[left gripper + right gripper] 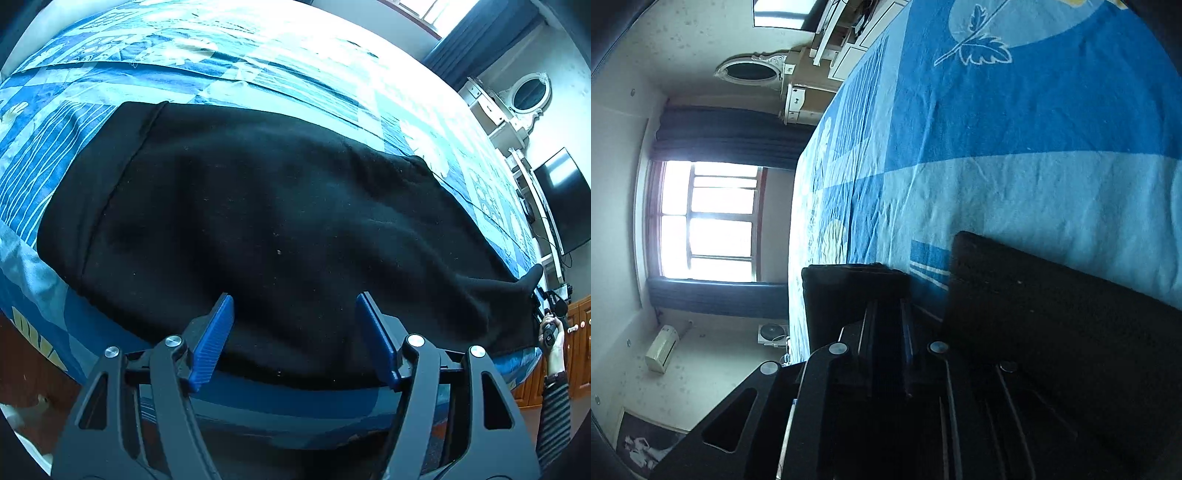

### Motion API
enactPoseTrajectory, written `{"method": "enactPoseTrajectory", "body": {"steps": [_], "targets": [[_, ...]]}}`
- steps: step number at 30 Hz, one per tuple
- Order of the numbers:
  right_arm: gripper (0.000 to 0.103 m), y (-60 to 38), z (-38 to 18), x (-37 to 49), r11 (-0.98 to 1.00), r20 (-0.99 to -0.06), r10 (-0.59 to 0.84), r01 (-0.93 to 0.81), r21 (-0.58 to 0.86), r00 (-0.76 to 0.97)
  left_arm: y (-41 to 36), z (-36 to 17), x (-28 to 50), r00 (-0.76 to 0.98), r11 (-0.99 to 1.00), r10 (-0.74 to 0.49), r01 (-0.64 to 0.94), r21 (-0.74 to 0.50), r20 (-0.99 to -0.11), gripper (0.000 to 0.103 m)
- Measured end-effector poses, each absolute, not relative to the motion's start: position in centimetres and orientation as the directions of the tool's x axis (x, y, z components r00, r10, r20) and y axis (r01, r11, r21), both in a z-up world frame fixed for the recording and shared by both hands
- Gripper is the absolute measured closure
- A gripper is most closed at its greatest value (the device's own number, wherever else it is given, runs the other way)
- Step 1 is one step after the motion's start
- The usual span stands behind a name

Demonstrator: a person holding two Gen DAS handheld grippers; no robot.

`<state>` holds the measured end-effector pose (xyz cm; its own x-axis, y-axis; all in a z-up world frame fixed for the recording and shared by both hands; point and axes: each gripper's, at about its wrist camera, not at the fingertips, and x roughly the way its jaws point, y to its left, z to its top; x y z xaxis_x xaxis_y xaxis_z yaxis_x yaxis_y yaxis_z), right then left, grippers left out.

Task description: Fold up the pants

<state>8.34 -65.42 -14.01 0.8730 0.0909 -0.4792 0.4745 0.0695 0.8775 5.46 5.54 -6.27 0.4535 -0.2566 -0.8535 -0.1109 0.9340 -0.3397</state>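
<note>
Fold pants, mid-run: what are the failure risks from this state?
1. Left tool is open and holds nothing, so only the right tool, shut on a bunched end, controls the black pants; a lift may drag them unevenly.
2. The pants' near edge overhangs the bed edge and could slide off.

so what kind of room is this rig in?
Almost certainly a home bedroom. The black pants lie on a bed with a blue patterned bedsheet, a white dresser with an oval mirror stands past it, and a curtained window plus a wall air conditioner show in the right wrist view.
</note>
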Motion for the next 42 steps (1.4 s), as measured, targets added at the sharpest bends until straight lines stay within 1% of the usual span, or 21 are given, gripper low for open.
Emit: {"method": "enactPoseTrajectory", "body": {"steps": [1,2,3,4,8,10,11,14,15,20,21,23,24,25,26,28,33,38,40,42], "targets": [[0.075,-65.5,-13.9,8.4,0.067,-0.472,0.086,0.467,0.882,0.878,5.5,-6.3,5.5,0.453,0.934,-0.256,-0.111,-0.339,-0.854,0.034],[0.071,-65.5,-13.7,8.5,0.063,-0.460,0.080,0.456,0.888,0.884,5.4,-6.3,5.5,0.454,0.934,-0.256,-0.111,-0.339,-0.854,0.032],[0.065,-65.5,-13.5,8.6,0.061,-0.451,0.075,0.448,0.892,0.889,5.4,-6.3,5.5,0.454,0.934,-0.255,-0.112,-0.338,-0.854,0.031],[0.063,-65.5,-13.4,8.5,0.066,-0.454,0.074,0.450,0.890,0.888,5.3,-6.3,5.5,0.454,0.935,-0.253,-0.114,-0.337,-0.854,0.031],[0.062,-65.9,-12.9,9.3,0.103,-0.484,0.038,0.479,0.872,0.874,5.2,-6.3,5.5,0.455,0.934,-0.251,-0.117,-0.337,-0.854,0.030],[0.058,-66.5,-12.3,9.9,0.156,-0.503,0.018,0.494,0.855,0.864,5.2,-6.3,5.5,0.455,0.933,-0.254,-0.116,-0.340,-0.853,0.030],[0.057,-67.0,-12.2,10.6,0.175,-0.511,0.022,0.500,0.848,0.859,5.2,-6.3,5.5,0.454,0.933,-0.256,-0.114,-0.341,-0.854,0.030],[0.056,-67.8,-12.1,12.1,0.248,-0.531,0.080,0.499,0.831,0.844,5.3,-6.3,5.6,0.451,0.933,-0.260,-0.112,-0.343,-0.854,0.030],[0.054,-68.1,-12.0,12.8,0.284,-0.539,0.109,0.493,0.822,0.835,5.3,-6.3,5.6,0.451,0.932,-0.260,-0.113,-0.343,-0.854,0.030],[0.052,-68.0,-11.8,13.9,0.415,-0.572,0.213,0.456,0.787,0.792,5.3,-6.4,5.6,0.456,0.931,-0.256,-0.120,-0.344,-0.852,0.029],[0.053,-67.9,-11.7,14.1,0.435,-0.582,0.221,0.455,0.777,0.782,5.2,-6.5,5.5,0.457,0.932,-0.254,-0.119,-0.342,-0.852,0.029],[0.058,-67.7,-11.7,14.2,0.475,-0.619,0.219,0.472,0.743,0.754,5.0,-6.5,5.5,0.458,0.933,-0.253,-0.117,-0.340,-0.852,0.026],[0.067,-67.4,-11.6,14.5,0.502,-0.646,0.210,0.486,0.715,0.734,4.9,-6.5,5.5,0.458,0.934,-0.251,-0.116,-0.338,-0.853,0.025],[0.081,-67.2,-11.6,14.5,0.527,-0.671,0.198,0.500,0.687,0.714,4.8,-6.5,5.6,0.458,0.936,-0.247,-0.117,-0.333,-0.854,0.024],[0.086,-66.9,-11.6,14.4,0.541,-0.683,0.195,0.504,0.673,0.704,4.7,-6.5,5.6,0.458,0.936,-0.244,-0.118,-0.330,-0.855,0.023],[0.095,-66.9,-11.4,14.1,0.531,-0.670,0.201,0.495,0.688,0.715,4.6,-6.5,5.6,0.459,0.937,-0.239,-0.121,-0.327,-0.856,0.023],[0.097,-66.8,-8.5,12.1,0.516,-0.586,0.197,0.426,0.744,0.786,4.6,-6.5,5.6,0.461,0.939,-0.238,-0.114,-0.323,-0.855,0.023],[0.098,-66.9,-4.7,7.3,0.495,-0.492,0.199,0.346,0.797,0.847,4.5,-6.5,5.5,0.460,0.940,-0.237,-0.114,-0.322,-0.856,0.023],[0.098,-67.6,-4.1,5.1,0.485,-0.479,0.189,0.343,0.804,0.857,4.6,-6.5,5.5,0.462,0.938,-0.242,-0.115,-0.328,-0.854,0.023],[0.098,-68.4,-4.5,2.9,0.481,-0.492,0.164,0.366,0.796,0.855,4.6,-6.5,5.6,0.463,0.938,-0.242,-0.114,-0.329,-0.853,0.023]]}}
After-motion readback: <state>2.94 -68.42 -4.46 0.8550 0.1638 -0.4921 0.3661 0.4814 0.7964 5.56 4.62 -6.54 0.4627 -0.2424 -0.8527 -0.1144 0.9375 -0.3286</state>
